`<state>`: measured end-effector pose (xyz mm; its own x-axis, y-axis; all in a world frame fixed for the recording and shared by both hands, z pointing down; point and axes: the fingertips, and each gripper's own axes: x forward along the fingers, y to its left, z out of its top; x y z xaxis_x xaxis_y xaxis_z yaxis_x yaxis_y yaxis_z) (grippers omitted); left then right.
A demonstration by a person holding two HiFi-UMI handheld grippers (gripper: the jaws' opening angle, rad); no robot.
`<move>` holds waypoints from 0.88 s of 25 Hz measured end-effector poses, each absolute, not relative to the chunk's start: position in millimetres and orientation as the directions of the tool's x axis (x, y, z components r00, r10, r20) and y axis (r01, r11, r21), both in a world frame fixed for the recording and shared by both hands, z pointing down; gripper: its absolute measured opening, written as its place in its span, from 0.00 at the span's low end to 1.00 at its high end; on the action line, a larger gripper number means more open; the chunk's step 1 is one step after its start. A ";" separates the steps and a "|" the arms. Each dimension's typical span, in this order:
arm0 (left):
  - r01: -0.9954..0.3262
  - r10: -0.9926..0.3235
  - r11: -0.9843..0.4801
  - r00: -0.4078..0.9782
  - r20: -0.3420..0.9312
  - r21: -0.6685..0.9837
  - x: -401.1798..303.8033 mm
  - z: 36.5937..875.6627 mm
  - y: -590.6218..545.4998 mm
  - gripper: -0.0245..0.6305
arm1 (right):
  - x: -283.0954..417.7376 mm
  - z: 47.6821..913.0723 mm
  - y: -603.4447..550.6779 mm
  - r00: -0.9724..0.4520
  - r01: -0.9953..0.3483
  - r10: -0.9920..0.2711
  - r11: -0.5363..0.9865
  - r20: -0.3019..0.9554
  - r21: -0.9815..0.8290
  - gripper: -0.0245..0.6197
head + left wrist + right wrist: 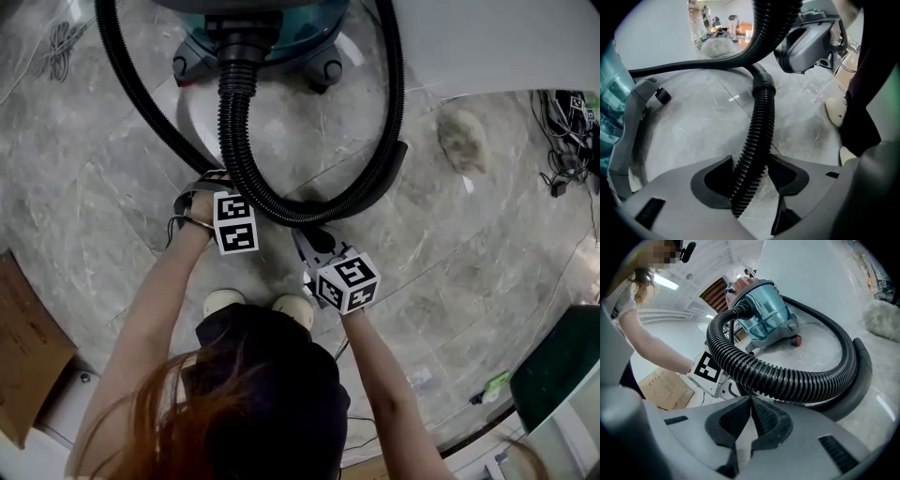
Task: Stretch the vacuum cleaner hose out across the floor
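The left gripper (750, 174) points steeply down, its 2 jaws wide apart astride the ribbed hose (762, 117), which runs between the pads (787, 177) unclamped. The right gripper (751, 404) is closed on nothing, its tips just short of the same hose. The hose runs from the vacuum cleaner (267, 28) toward the person (262, 394), then loops right and back up, so the left gripper is nearer and, I judge, need only close before pulling away from it.
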<state>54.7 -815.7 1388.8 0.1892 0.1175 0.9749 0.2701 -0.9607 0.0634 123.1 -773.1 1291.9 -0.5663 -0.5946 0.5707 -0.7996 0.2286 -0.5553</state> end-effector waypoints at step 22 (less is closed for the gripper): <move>0.293 0.277 -0.929 0.148 0.949 0.226 -6.7 1255.4 -713.7 0.34 | 123.2 1175.1 -740.5 -0.508 -0.807 -0.612 0.090 0.607 -0.584 0.06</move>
<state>-6.7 -713.7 1255.4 0.1480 0.2773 0.9493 0.2929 -0.9291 0.2257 123.2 -740.5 1175.1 -0.5076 -0.6117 0.6068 -0.8067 0.0899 -0.5841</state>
